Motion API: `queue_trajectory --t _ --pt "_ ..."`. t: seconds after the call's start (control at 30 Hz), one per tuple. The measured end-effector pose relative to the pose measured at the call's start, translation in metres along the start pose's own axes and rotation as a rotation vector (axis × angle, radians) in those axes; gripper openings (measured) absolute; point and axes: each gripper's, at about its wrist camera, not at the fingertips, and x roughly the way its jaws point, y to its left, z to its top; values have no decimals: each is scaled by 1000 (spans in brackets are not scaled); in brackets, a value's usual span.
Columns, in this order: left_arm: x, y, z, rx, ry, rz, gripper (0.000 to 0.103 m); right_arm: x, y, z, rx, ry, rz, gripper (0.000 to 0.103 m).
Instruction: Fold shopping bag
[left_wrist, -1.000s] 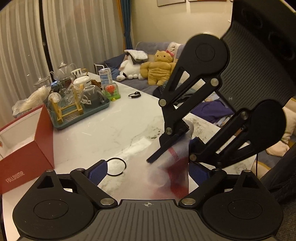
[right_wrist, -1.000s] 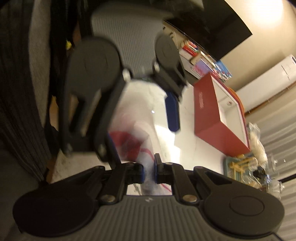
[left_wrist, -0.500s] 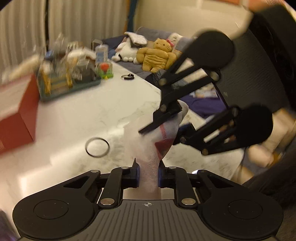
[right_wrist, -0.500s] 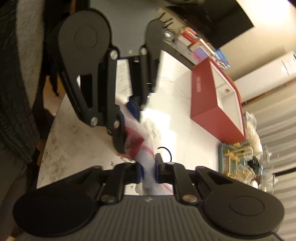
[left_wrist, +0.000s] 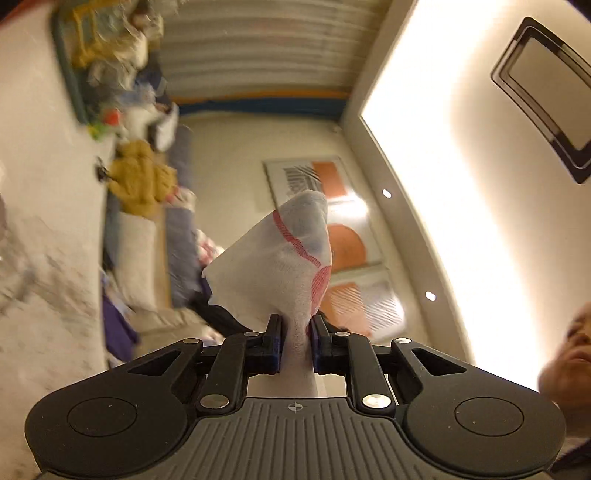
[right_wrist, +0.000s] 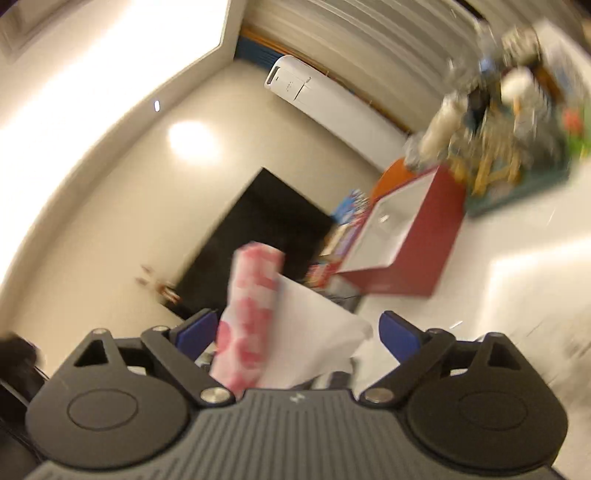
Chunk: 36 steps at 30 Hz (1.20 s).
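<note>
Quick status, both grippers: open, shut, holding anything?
Left gripper: shut on the white shopping bag with red print.
Right gripper: open; jaws have just been opening, the bag lies between them, unpressed.

Cream walls (left_wrist: 236, 155), framed prints (left_wrist: 343, 236), white curtains (left_wrist: 258, 48), marble table (left_wrist: 44, 229).

warm indoor light; ceiling cove strip (left_wrist: 436, 192) blown out to white glare in both views. heavy motion blur in the right wrist view, worst at the top right corner. left wrist view smeared along its left edge. fisheye bending at all edges.
</note>
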Motion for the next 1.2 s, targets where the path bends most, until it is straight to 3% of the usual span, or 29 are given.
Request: queue_trajectory --t 0.1,0.13,0.17,0.27,0.4,0.5,0.6,0.73,0.8,0.9,1.0,1.13,1.2 --pt "4 2 -5 -21 10 4 16 14 -12 -8 63 29 117 94" --pt "3 2 -7 -28 5 8 16 18 -10 -12 46 37 79 50" --pt "1 3 -8 -15 1 66 16 19 -8 -15 42 40 21 10" --pt "-5 11 -6 14 8 261 16 20 -5 -23 19 60 -159 7" --pt "-6 18 2 122 89 539 25 39 -13 -30 -94 221 -355 7" --pt "-9 13 -2 260 198 783 26 55 -31 -31 -204 379 -513 7" --pt "-25 7 -1 287 213 839 26 80 -41 -43 -372 596 -617 7" --pt "-25 -4 13 294 151 824 26 123 -49 -62 -551 782 -596 8" --pt "-23 -3 20 291 127 870 26 144 -52 -72 -639 873 -580 8" --pt "-19 -1 29 315 99 923 26 155 -44 -89 -755 939 -571 9" --pt "-3 -5 30 501 180 1005 26 161 -44 -95 -837 973 -552 10" --pt "26 -22 19 901 394 1081 26 160 -45 -94 -823 995 -540 10" --pt "33 -31 17 1017 483 1054 26 160 -43 -97 -845 1027 -529 10"
